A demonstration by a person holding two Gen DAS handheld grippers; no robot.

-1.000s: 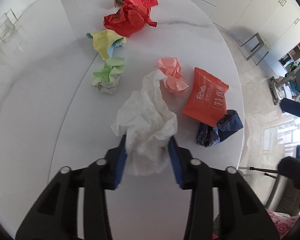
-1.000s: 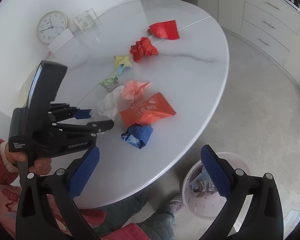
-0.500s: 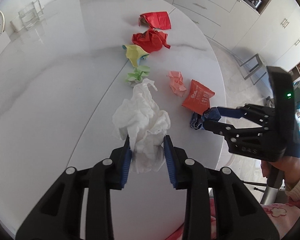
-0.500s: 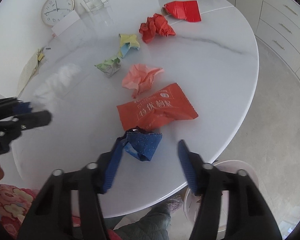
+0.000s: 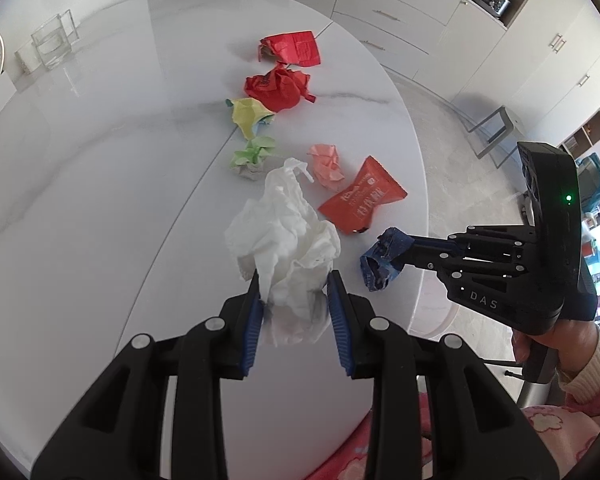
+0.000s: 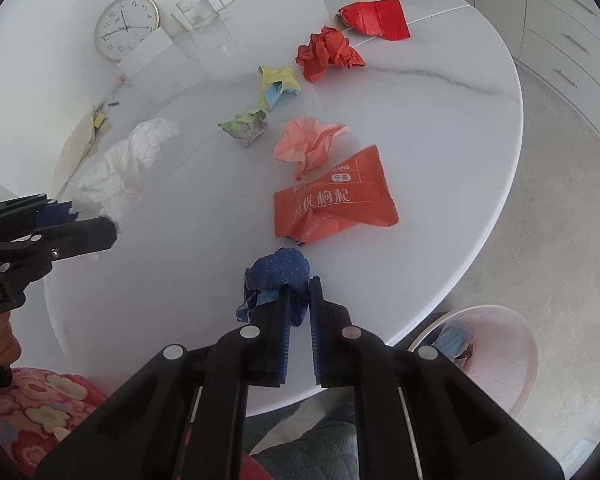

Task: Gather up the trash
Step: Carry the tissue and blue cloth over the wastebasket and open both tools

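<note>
pale pink bin [image 6: 512,344] beside table, crumpled blue trash [image 6: 454,340] inside

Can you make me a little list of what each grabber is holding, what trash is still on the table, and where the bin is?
left gripper: jaws shut on the white tissue
right gripper: jaws shut on the blue wrapper
left on table: orange packet, pink paper ball, green paper ball, yellow paper ball, red paper ball, red folded wrapper
bin: on the floor beside the table, some trash inside
</note>
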